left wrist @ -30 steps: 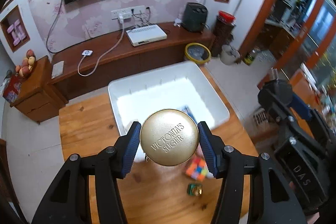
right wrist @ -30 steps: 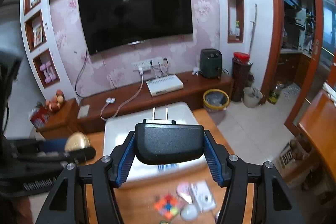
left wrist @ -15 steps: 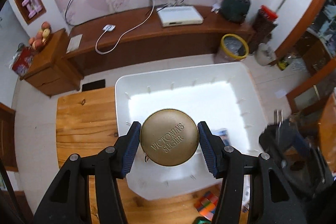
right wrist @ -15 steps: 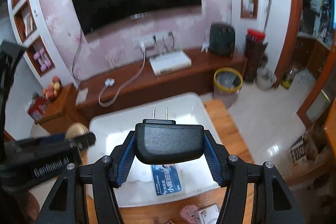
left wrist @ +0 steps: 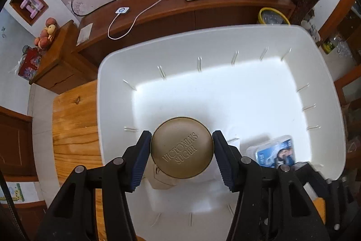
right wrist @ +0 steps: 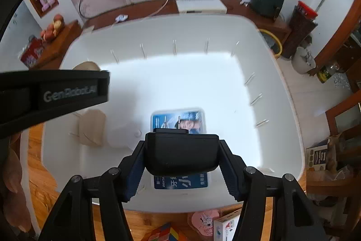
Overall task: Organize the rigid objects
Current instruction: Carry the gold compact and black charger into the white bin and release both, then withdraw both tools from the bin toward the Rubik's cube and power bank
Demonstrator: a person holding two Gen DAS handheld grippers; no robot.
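Black adapter [right wrist: 181,154] prongs (mostly hidden)

Blue packet [right wrist: 180,121] half hidden by black plug [right wrist: 181,156], cube [right wrist: 165,234] cropped

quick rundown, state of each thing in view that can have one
left tool: shut on the gold round tin, over the bin
gold round tin: held, lid on, above the bin floor
right tool: shut on the black plug adapter
black plug adapter: held, prongs pointing away
white bin: open-topped, on the wooden table
blue dental floss pack: lying flat in the bin
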